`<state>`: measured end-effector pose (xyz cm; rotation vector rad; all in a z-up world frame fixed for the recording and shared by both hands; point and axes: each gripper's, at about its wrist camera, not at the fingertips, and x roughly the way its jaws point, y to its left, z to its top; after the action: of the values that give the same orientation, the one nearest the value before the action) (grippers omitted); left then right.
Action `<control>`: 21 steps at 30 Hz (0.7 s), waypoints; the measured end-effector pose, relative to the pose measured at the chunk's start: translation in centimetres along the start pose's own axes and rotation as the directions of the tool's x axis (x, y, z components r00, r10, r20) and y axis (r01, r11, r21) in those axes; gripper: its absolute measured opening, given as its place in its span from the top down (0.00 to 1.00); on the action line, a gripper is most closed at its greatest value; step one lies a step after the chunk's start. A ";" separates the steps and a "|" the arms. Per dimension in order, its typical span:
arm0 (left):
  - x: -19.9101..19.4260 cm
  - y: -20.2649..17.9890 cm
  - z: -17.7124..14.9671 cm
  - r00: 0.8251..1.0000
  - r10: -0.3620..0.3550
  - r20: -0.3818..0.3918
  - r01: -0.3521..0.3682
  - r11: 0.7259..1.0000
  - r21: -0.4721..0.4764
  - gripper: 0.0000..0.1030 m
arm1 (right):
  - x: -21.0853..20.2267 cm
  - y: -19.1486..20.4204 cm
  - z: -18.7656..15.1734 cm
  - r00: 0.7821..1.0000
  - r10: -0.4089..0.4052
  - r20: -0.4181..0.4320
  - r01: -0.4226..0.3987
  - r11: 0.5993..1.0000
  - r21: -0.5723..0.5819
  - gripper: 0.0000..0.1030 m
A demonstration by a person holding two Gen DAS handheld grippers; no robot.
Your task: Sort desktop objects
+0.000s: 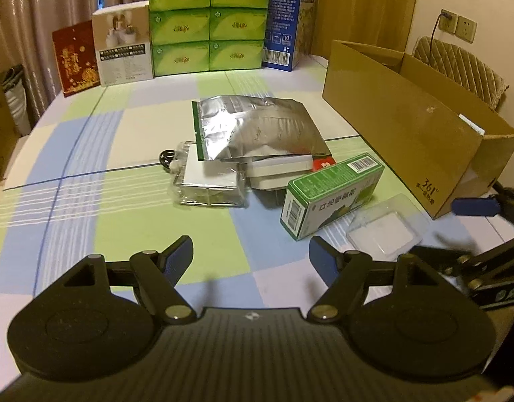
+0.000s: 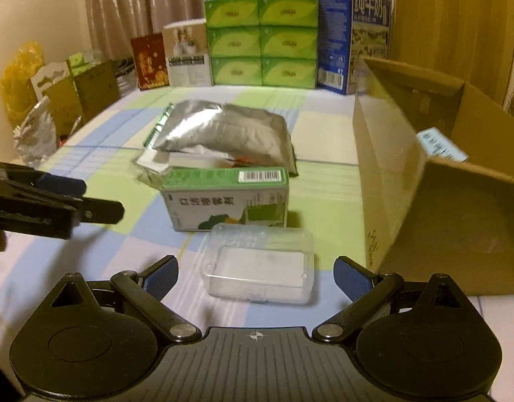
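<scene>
A green and white carton (image 1: 330, 197) (image 2: 226, 197) lies on the checked tablecloth (image 1: 89, 201). A clear plastic case (image 1: 384, 231) (image 2: 260, 268) sits just in front of it. Behind them a silver foil bag (image 1: 257, 127) (image 2: 223, 130) rests over a flat white box (image 1: 277, 171) and a clear packet (image 1: 210, 181). My left gripper (image 1: 250, 251) is open over bare cloth, short of the pile. My right gripper (image 2: 255, 266) is open too; the clear case lies just ahead of its fingers, untouched. Each gripper shows at the edge of the other's view.
An open brown cardboard box (image 1: 391, 127) (image 2: 384, 167) stands on the right, with a light blue item inside. Green tissue packs (image 1: 208, 23), a blue carton (image 1: 283, 16), a white box (image 1: 122, 43) and a red card (image 1: 77, 57) line the far edge. Bags (image 2: 55, 107) crowd the table's left.
</scene>
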<state>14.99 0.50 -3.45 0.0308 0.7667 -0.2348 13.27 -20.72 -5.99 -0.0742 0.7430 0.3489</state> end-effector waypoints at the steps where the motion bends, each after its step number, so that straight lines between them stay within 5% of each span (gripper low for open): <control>1: 0.2 0.1 0.1 1.000 -0.005 -0.001 0.005 1.000 0.001 0.30 | 0.6 -0.2 0.0 1.000 -0.006 -0.011 0.007 1.000 0.011 0.06; 14: 2.4 -0.2 0.5 0.995 -0.093 -0.047 0.098 0.988 0.120 0.30 | 4.0 -0.8 1.1 0.997 -0.005 -0.071 0.009 0.998 0.056 0.07; 16: 2.6 -0.2 0.5 0.995 -0.092 -0.050 0.097 0.987 0.129 0.30 | 4.0 -0.7 1.1 0.997 -0.006 -0.076 0.009 0.999 0.040 0.18; 21: 2.9 -0.3 0.8 0.994 -0.102 -0.047 0.108 0.983 0.147 0.30 | 3.4 -0.4 1.0 0.995 -0.009 -0.095 0.009 1.000 0.007 0.18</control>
<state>17.47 -0.41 -4.86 0.1372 0.7894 -0.3931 16.34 -19.95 -7.59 -0.0876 0.8380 0.3357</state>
